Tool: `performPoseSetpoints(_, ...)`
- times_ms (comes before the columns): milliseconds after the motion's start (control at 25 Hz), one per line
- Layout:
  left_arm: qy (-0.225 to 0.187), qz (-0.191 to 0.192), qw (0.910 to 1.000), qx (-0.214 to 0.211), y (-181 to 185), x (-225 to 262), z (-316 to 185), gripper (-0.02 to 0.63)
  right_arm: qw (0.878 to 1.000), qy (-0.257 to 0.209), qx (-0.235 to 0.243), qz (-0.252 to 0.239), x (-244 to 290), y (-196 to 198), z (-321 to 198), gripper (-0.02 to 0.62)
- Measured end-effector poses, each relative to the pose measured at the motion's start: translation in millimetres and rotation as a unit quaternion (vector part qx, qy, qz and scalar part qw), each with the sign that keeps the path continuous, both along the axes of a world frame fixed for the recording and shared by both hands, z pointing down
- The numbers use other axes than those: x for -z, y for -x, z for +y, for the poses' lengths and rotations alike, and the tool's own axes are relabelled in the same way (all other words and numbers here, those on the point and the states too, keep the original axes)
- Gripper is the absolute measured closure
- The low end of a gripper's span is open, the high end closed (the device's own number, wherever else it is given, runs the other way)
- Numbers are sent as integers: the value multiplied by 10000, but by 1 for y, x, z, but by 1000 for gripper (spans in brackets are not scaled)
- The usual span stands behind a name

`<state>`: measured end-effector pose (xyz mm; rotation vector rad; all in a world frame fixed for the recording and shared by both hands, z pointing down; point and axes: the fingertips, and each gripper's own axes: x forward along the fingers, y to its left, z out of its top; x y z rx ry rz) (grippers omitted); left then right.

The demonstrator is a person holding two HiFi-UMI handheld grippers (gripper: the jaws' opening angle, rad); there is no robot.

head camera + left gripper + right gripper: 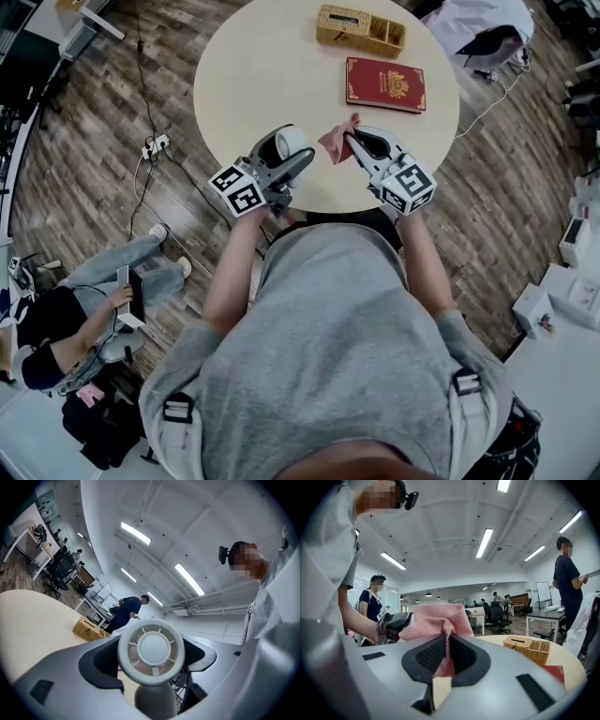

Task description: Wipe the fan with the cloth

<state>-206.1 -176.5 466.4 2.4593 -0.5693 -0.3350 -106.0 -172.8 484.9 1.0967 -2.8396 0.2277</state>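
Note:
My left gripper [286, 155] is shut on a small white fan [292, 142], held just above the near edge of the round table. In the left gripper view the fan [150, 651] fills the space between the jaws, its round grille facing the camera and its stem pinched below. A pink cloth [337, 139] is pinched in my right gripper [354, 142], a short way right of the fan and apart from it. In the right gripper view the cloth [440, 625] bunches up out of the closed jaws, with the left gripper [393, 620] behind it.
On the round cream table [272, 56] lie a red book [385, 83] and a wicker box [360, 29] at the far side. A seated person [84, 309] is on the floor at left. A power strip [155, 145] and cables lie left of the table.

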Motion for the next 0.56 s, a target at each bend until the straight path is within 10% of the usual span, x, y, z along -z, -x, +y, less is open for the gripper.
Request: performPoseSetpoints(560, 64, -116, 9998, -114, -11, -6, -4, 216, 10000, 17, -89, 2, -4, -8, -2, 566)
